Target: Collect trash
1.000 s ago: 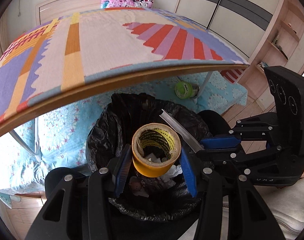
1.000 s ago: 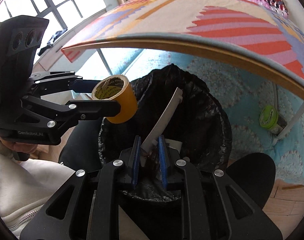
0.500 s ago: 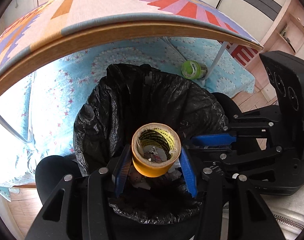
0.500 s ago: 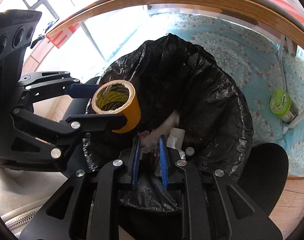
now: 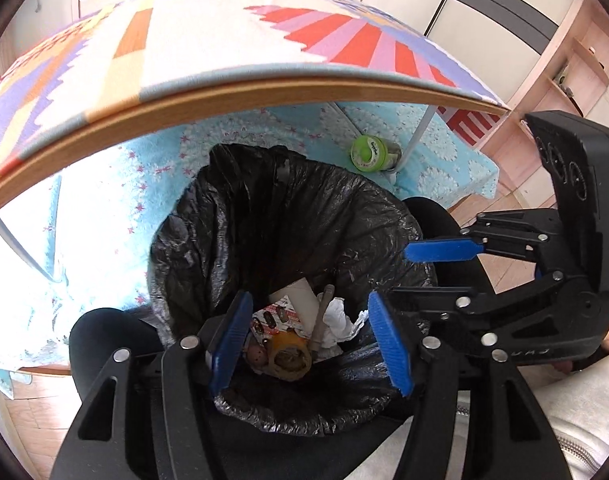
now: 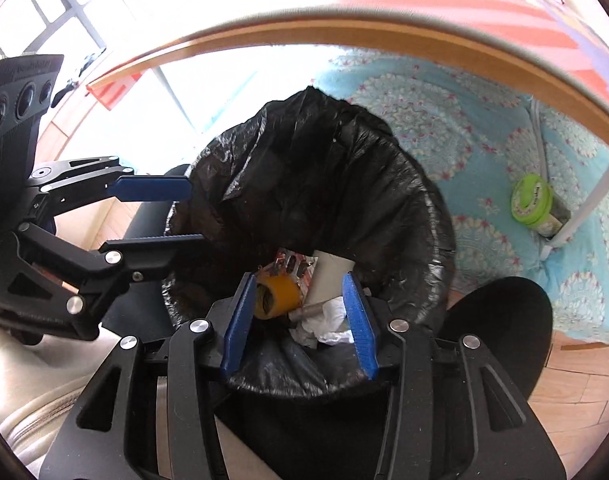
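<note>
Above the bin: both my claws hang over the mouth of the black-lined trash bin [image 5: 288,216], which stands on the floor under the edge of the bench [image 5: 232,92].
Bench: its patterned top looks bare from here, so I judge the next pickup may lie elsewhere, perhaps the green-lidded jar [image 5: 370,154] by the bench leg.
Left claw [image 5: 310,338]: spread wide, holding nothing, fingers framing the rubbish below.
Right claw [image 6: 300,322]: also wide apart and empty.
Tape roll [image 5: 290,354]: lies inside the bin, on the heap beside a printed wrapper [image 5: 278,316].
White strip [image 6: 328,276]: rests in the bin too, next to crumpled tissue [image 6: 324,322].
Doing it well: lift both claws straight up, clear of the liner rim, so no finger snags the loose plastic.
Risk: the liner is slack; a caught fold could tip the bin.
</note>
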Motion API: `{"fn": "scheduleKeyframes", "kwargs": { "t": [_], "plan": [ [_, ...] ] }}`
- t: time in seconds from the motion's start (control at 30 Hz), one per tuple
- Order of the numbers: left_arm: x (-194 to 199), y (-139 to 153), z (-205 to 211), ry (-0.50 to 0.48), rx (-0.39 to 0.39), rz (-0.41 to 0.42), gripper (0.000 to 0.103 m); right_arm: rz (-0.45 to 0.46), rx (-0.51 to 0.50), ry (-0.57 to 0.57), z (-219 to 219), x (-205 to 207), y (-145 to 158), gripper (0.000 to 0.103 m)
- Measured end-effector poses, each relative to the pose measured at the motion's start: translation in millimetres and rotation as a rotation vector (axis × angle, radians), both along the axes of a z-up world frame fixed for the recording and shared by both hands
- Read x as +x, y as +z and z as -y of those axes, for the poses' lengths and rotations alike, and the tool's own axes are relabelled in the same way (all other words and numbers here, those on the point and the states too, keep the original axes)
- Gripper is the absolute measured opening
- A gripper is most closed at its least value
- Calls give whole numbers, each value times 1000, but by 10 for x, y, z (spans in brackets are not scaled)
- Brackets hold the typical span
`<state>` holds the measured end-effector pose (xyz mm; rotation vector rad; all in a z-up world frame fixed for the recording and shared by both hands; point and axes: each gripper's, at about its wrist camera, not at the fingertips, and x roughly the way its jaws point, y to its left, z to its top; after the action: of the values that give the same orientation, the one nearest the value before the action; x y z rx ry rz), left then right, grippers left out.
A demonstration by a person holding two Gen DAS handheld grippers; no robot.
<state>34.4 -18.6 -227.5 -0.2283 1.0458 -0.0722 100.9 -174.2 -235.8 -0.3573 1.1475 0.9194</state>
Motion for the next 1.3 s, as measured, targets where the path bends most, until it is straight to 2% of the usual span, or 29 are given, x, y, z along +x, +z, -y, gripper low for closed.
{"fn": "scheduleKeyframes", "kwargs": {
  "t": [0.07, 0.17, 0.27, 0.33, 0.43, 0.63, 0.8, 1.3],
  "plan": [
    [-39, 55, -27, 25, -5, 3, 65, 7, 2, 5, 33, -18, 66, 59],
    [-100, 157, -51, 33, -10, 10, 67, 12, -2, 16, 59, -43, 171, 67],
    [-172, 300, -58, 31, -19, 27, 72, 8, -4, 34, 93, -58, 287, 74],
    [-219, 420, -39, 16, -28, 48, 81, 1, -9, 50, 100, -85, 376, 76],
    [-268, 584, -7, -6, -23, 72, 83, 5, 2, 69, 135, -129, 541, 83],
    [-315, 792, 40, -13, -39, 99, 92, 6, 20, 88, 219, -180, 795, 84],
    [-362, 899, 72, -14, -33, 107, 95, 3, 26, 91, 247, -214, 880, 85],
    [-391, 940, 84, -13, -30, 114, 95, 37, 38, 116, 227, -305, 1006, 85]
  ]
}}
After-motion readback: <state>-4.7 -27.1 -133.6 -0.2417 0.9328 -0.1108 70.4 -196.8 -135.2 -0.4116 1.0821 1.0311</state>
